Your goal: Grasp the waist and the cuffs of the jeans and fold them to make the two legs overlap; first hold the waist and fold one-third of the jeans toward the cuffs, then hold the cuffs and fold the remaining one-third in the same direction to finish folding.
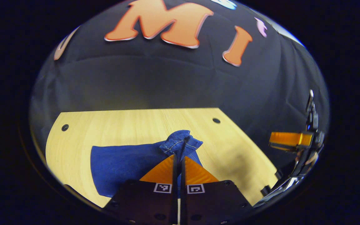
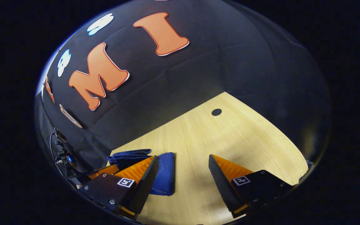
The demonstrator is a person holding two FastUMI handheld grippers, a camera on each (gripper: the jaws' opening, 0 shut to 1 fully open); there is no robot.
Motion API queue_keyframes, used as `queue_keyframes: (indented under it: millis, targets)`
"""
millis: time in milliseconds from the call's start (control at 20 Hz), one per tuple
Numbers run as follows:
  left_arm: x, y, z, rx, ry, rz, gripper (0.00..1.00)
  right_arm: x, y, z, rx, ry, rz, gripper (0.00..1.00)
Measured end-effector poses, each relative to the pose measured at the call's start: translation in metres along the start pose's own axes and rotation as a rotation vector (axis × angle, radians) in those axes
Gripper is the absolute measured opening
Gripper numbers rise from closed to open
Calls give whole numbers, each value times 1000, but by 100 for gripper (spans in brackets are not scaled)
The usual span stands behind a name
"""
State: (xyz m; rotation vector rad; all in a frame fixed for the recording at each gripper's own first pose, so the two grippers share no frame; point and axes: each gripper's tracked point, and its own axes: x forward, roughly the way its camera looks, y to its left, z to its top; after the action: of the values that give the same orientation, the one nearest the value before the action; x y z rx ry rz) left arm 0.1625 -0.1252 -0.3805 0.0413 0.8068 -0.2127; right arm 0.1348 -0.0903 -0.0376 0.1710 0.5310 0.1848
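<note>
Blue jeans (image 1: 120,165) lie folded flat on the wooden table (image 1: 120,122), spreading left of my left gripper (image 1: 180,148). That gripper is shut on a bunched, stitched hem (image 1: 181,140) of the jeans, lifted slightly off the flat part. I cannot tell whether the hem is waist or cuff. In the right gripper view, my right gripper (image 2: 183,157) stands open over bare table (image 2: 230,131), nothing between its fingers. The jeans (image 2: 166,175) lie just beside its left finger. The right gripper (image 1: 289,141) also shows at the far right of the left gripper view, off the table's edge.
The table has small round holes (image 1: 216,120) (image 1: 65,127) near its far corners, one seen as hole (image 2: 216,112). Black cloth wall rises behind the far edge. Bare wood stretches to the right of the jeans.
</note>
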Motion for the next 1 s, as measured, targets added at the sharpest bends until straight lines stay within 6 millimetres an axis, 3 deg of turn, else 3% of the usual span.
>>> queue_keyframes:
  millis: [250,350,450,500,550,600,650,700,800,900,1000]
  targets:
    - [38,-26,-58,150,138,122,4,-8,-14,-14,-48,26,-17,98]
    - [59,-44,-85,130,196,94,6,-11,-13,-16,-68,33,-15,98]
    - [56,-53,-96,114,224,94,31,-13,-14,-19,-85,38,-17,98]
    - [57,-62,-100,91,234,56,32,-14,-14,-20,-93,40,-21,98]
    - [53,-79,-103,48,244,-5,55,-14,-14,-21,-103,44,-22,98]
    - [44,-92,-101,25,252,-37,77,-15,-16,-23,-118,50,-27,98]
    - [37,-92,-93,35,238,-34,100,-16,-17,-24,-134,56,-37,98]
    - [39,-95,-93,46,229,-58,100,-17,-17,-24,-148,57,-46,98]
    - [19,-115,-79,-13,197,-170,98,-21,-9,-19,-162,46,-42,98]
    - [-9,-129,-49,-77,122,-250,98,-24,3,-15,-180,24,-37,98]
    - [-34,-110,-20,-75,26,-227,98,-34,17,-8,-211,-12,-34,98]
